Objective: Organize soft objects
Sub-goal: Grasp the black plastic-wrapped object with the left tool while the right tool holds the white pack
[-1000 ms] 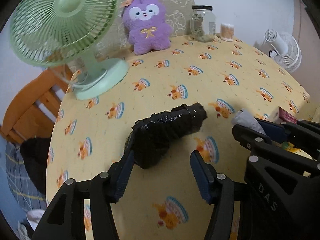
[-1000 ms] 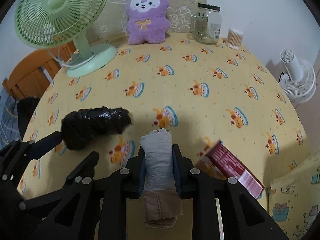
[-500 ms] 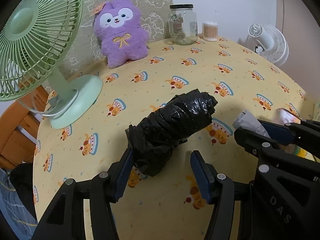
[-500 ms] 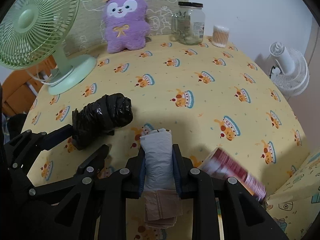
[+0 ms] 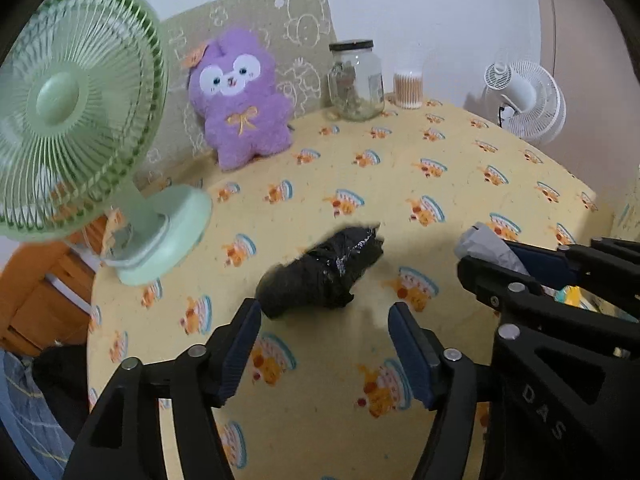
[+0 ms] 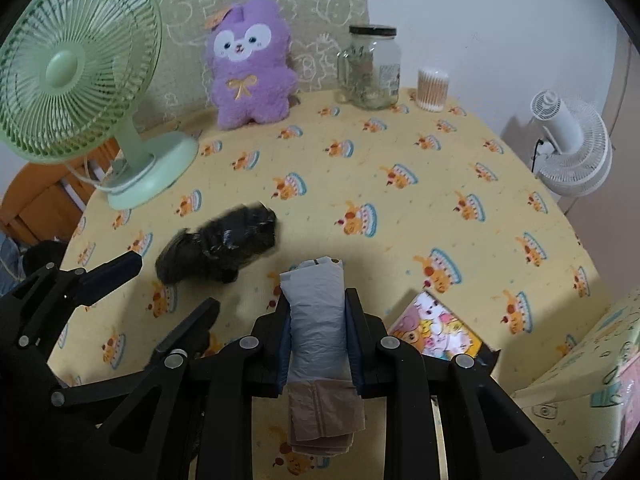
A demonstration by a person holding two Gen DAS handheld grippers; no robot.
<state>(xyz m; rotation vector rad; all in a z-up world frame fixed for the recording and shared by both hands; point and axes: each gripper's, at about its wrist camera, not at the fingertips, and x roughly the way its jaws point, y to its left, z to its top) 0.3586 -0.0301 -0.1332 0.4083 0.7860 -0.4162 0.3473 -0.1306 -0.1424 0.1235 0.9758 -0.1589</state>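
Observation:
A black plastic-wrapped roll [image 5: 320, 276] lies on the yellow tablecloth [image 5: 360, 184], just ahead of my left gripper [image 5: 324, 344], which is open and empty. The roll also shows in the right wrist view [image 6: 218, 248]. My right gripper [image 6: 316, 312] is shut on a grey plastic roll [image 6: 316, 320] with a beige piece [image 6: 324, 416] beneath it. In the left wrist view the grey roll [image 5: 486, 246] sticks out of the right gripper at the right. A purple plush toy [image 6: 250, 68] sits at the back.
A green desk fan [image 5: 80, 140] stands at the left. A glass jar [image 6: 370, 68] and a cotton swab tub [image 6: 432, 90] stand at the back. A picture box [image 6: 436, 330] lies near the right gripper. A white fan [image 6: 572, 148] stands off the table's right edge.
The black roll has left the left gripper's jaws and now lies on the cloth further ahead. Both grippers have pulled back and tilted. The right gripper still holds the grey roll.

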